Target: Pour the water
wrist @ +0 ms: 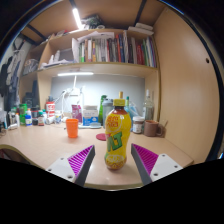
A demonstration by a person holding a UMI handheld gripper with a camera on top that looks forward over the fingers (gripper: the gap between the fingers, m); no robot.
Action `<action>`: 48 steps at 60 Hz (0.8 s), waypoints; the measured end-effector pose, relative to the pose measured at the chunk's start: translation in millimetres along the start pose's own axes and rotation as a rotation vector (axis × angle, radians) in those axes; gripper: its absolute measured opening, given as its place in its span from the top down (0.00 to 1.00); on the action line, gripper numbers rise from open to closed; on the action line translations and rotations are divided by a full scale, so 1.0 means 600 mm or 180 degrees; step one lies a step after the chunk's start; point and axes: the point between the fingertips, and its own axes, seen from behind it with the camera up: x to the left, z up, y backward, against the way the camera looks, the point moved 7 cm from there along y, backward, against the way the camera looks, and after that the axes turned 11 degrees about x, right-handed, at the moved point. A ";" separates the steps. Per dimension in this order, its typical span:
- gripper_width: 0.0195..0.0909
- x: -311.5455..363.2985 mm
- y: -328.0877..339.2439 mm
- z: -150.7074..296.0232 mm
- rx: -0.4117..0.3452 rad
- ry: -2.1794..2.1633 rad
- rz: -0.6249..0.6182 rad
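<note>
A yellow drink bottle (pixel 118 134) with a green label and a yellow cap stands upright on the wooden desk (pixel 45 148), near its front edge. It is between my two fingers, with a gap on each side. My gripper (pixel 113 161) is open; its purple pads (pixel 81 160) flank the bottle's lower half. An orange cup (pixel 72 127) stands on the desk beyond the fingers, to the left of the bottle.
A pink coaster (pixel 101 136) lies behind the bottle. Small bottles, jars and boxes crowd the back of the desk (pixel 35 113). A brown mug (pixel 153 128) stands at the back right. A shelf of books (pixel 110 50) hangs above, under a lamp.
</note>
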 end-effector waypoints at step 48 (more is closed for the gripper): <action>0.73 -0.002 -0.187 0.193 -0.0487 0.1438 -0.0436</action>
